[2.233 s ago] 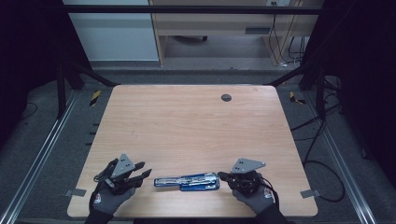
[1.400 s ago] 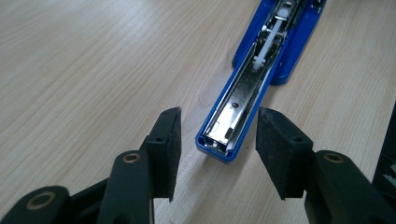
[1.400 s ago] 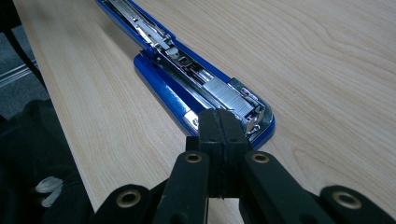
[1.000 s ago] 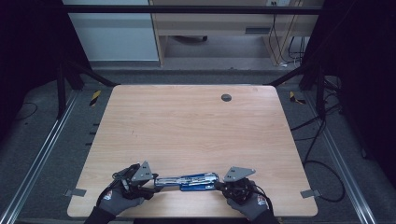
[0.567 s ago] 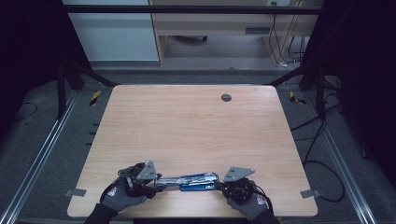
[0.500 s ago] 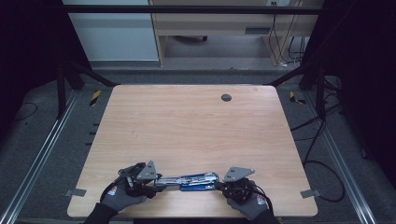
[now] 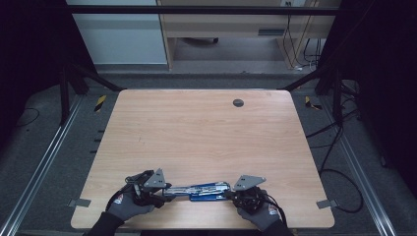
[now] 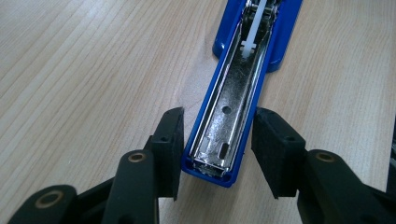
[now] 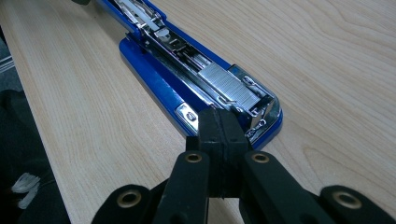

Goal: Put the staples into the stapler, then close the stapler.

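A blue stapler (image 7: 199,189) lies swung open flat near the table's front edge, its metal channel facing up. My left gripper (image 7: 164,191) straddles the end of the opened top arm (image 8: 233,93). The left gripper (image 8: 217,149) has just been closing, and its pads stand close on either side of the arm with a thin gap on one side. My right gripper (image 7: 230,194) is at the stapler's other end. In the right gripper view my right gripper (image 9: 219,123) is shut with nothing between its pads, tips against the base's front by the strip of staples (image 9: 226,81).
The wooden table (image 7: 206,132) has a small round dark grommet (image 7: 238,103) near its far edge. Gloved hands hold both grippers at the front edge. Metal rails (image 7: 44,162) and cables (image 7: 339,177) run along the floor on both sides.
My left gripper came in from the left to the stapler's end, and its jaws now straddle the top arm. The right gripper shifted slightly toward the stapler early on, then kept still.
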`<state>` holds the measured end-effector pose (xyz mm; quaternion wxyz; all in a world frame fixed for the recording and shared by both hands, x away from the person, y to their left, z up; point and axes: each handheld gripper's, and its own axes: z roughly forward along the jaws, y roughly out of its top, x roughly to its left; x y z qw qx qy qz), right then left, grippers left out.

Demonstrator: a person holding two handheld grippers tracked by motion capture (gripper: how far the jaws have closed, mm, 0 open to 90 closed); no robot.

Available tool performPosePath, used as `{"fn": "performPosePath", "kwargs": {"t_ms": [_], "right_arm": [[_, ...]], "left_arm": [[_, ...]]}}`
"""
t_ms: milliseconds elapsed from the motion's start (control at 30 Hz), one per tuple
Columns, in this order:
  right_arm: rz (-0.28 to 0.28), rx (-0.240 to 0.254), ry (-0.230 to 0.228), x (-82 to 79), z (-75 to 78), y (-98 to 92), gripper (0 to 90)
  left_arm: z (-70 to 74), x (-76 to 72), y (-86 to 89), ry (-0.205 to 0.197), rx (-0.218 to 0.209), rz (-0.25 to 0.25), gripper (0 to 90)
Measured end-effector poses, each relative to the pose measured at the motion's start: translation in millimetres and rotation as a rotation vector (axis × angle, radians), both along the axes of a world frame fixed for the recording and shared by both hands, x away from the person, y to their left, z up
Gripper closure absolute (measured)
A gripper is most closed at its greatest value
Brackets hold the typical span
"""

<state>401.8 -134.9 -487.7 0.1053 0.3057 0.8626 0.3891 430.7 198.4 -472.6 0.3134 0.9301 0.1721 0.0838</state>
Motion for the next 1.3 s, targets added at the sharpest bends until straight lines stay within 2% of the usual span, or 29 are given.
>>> {"fn": "performPosePath", "kwargs": {"t_ms": [500, 833, 1300], "right_arm": [[0.000, -0.007, -0.009, 0.2, -0.1, -0.3, 90.0], [-0.001, -0.002, -0.009, 0.8, -0.5, -0.1, 90.0], [0.010, -0.009, -0.014, 1.2, -0.3, 0.8, 90.0]], "left_arm": [[2.3, 2.8, -2.4, 0.006, 0.032, -0.029, 55.7], [3.9, 3.6, -2.9, 0.010, 0.038, -0.036, 56.1], [11.0, 1.9, -6.8, -0.010, 0.075, -0.048, 56.5]]}}
